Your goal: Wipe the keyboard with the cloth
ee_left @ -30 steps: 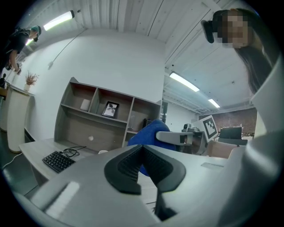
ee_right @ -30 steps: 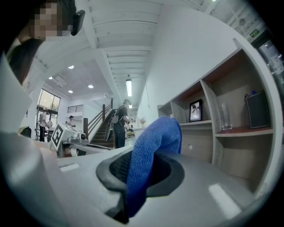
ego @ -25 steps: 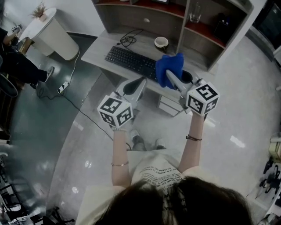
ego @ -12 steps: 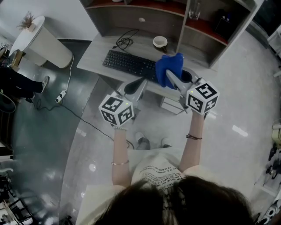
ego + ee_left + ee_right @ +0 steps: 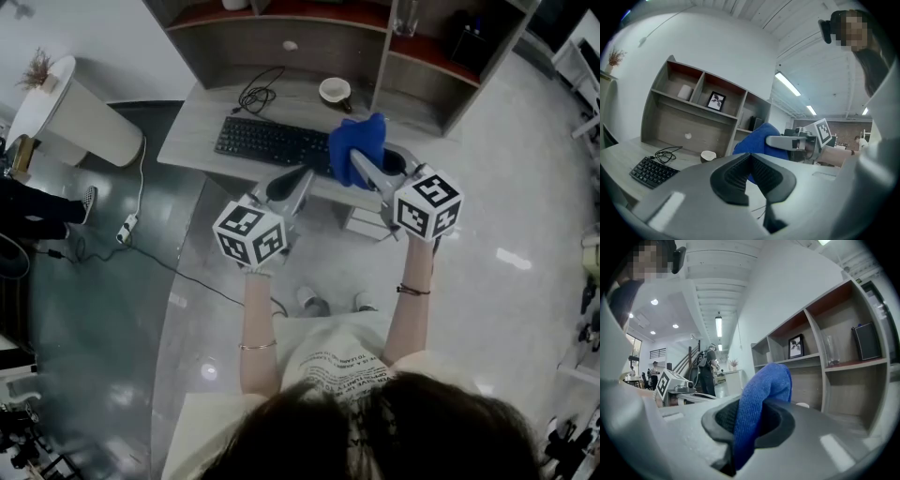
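A black keyboard (image 5: 270,143) lies on the grey desk (image 5: 202,127), also visible low at the left in the left gripper view as the keyboard (image 5: 651,171). My right gripper (image 5: 359,161) is shut on a blue cloth (image 5: 357,148), held in the air over the desk's front edge, just right of the keyboard. In the right gripper view the cloth (image 5: 757,404) is pinched between the jaws and sticks up past them. My left gripper (image 5: 291,184) hangs in front of the desk, below the keyboard, jaws shut with nothing between them.
A white cup (image 5: 335,90) and a coiled black cable (image 5: 255,93) sit behind the keyboard. A shelf unit (image 5: 375,37) rises at the back of the desk. A white round bin (image 5: 70,112) stands at the left, with a power strip (image 5: 126,228) on the floor.
The head view has shifted, so the desk sits slightly higher and further left in frame. Both grippers keep their pose, the right one still holding the cloth.
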Motion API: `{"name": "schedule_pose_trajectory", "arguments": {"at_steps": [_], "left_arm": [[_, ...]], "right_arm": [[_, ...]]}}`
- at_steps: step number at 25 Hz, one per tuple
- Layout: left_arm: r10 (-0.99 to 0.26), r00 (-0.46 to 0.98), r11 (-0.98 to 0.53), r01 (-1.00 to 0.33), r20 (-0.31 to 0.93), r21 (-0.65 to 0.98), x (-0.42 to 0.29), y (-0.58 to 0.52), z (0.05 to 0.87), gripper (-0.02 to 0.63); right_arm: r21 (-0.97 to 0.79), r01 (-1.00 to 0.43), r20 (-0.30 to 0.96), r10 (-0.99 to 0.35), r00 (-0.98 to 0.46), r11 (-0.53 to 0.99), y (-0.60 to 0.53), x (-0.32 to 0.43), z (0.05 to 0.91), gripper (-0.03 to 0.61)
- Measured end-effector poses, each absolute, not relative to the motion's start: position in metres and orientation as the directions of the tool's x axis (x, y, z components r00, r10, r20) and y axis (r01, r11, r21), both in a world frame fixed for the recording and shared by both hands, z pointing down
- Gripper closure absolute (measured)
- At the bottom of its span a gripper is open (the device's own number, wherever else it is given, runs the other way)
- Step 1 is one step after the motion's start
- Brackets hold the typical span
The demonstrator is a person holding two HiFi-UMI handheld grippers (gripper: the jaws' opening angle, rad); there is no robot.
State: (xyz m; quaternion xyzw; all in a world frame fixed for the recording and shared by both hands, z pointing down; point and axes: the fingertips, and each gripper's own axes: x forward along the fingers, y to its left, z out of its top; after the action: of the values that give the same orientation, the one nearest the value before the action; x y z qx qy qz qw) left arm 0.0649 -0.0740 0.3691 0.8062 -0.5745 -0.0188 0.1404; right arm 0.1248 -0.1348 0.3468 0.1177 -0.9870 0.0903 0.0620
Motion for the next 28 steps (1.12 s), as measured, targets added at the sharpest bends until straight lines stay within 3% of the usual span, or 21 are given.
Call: {"name": "schedule_pose_trajectory", "arguments": {"at_steps": [12,28], "left_arm": [[-0.897,0.417,-0.374,-0.893,0.148,0.250,0.050,-0.063,0.382,0.612],[-0.870,0.452,-0.385,-0.871,0.194,0.304,0.056,-0.088,0.410,0.612]], "right_arm": [[-0.182,-0.356,0.144,-0.333,-0.932,0.917,-0.124,0.110,0.357,0.520],[-0.221,-0.408,0.234,-0.358,-0.904,0.886,-0.151,0.112,0.394,0.520]]}}
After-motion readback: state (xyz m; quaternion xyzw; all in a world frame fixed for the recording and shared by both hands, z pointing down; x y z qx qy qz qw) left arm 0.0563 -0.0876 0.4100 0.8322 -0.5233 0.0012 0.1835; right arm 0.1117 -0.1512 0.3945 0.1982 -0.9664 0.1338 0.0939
